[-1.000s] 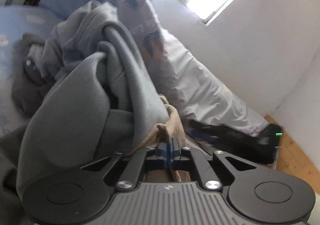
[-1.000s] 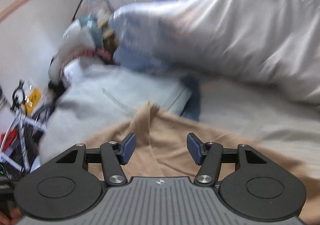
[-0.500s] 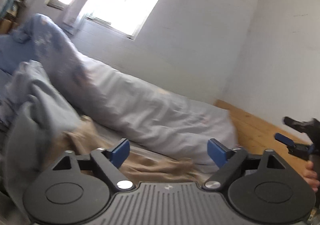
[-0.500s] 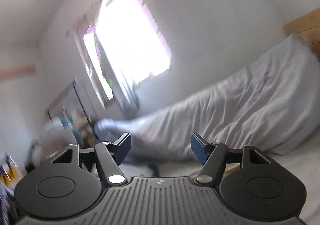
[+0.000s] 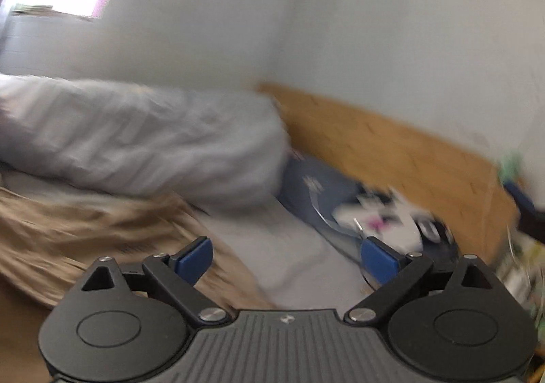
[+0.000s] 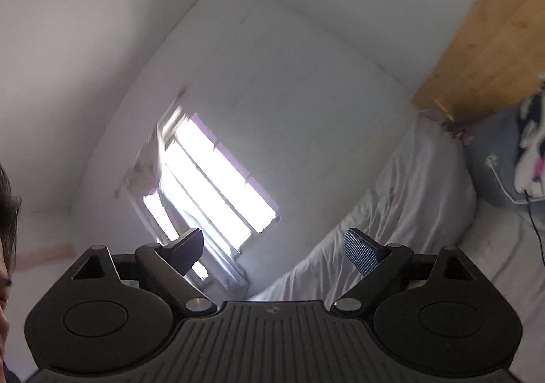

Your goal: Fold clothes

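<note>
Tan garment [image 5: 68, 229] lies low-left of left hand-held gripper [image 5: 286, 257], nearer it; right hand-held gripper [image 6: 272, 246] aims at window; both jaws opening, empty.

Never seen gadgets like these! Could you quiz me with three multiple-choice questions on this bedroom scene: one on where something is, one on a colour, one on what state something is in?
1. Where does the tan garment lie in the left wrist view?
A. On the bed, below the white duvet
B. On the windowsill
C. Between the pads

2. What colour is the headboard?
A. Black
B. Light wood
C. Red

3. What is the left hand-held gripper holding?
A. The garment
B. A cable
C. Nothing

Answers: 1 A, it spreads under the duvet; 2 B, yellowish wood grain; 3 C, jaws opening, with nothing between them.
</note>
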Tool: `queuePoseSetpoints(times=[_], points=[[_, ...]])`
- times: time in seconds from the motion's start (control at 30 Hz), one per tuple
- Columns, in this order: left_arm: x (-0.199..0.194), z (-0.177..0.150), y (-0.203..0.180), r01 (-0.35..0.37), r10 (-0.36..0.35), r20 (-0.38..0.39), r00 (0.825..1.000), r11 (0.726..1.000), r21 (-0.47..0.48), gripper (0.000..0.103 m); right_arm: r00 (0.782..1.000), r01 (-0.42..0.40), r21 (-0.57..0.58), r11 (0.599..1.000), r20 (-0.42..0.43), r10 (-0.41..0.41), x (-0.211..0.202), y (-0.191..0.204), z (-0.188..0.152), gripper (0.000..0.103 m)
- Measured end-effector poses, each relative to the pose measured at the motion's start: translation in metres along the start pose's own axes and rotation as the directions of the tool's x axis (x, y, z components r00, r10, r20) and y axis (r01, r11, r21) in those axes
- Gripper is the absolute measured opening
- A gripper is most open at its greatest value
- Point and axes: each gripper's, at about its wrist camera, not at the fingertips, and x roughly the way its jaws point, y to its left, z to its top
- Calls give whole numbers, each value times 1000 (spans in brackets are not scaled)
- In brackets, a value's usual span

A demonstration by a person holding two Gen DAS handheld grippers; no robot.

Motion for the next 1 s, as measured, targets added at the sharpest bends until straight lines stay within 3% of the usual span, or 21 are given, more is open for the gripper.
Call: queuePoseSetpoints(times=[0.13,0.3,0.5,0.73,0.83,1.0], points=[[73,-38,-62,-7,23,-156,988,995,104,88,996,91,92,992,-12,-91,-13,-37,-11,93],[141,-72,-112,-59,120,-255,960,970,236,71,989,141,91,986,21,-143,-33,-58,-18,93],[200,-98,-143,-112,230,-264,937,912,395,69,985,167,128,978,12,-170,-57,-84,-32,93],[238,-131,-158,-203,357,-235,904,843,499,51,989,142,245,959,-6,-145,-72,-120,-48,93],[247,-136,-155,-230,384,-233,893,836,498,43,991,134,260,956,-12,-135,-76,-127,-51,93],[255,-140,-158,-231,390,-221,894,823,519,38,986,164,274,948,-22,-164,-75,-142,-53,93]])
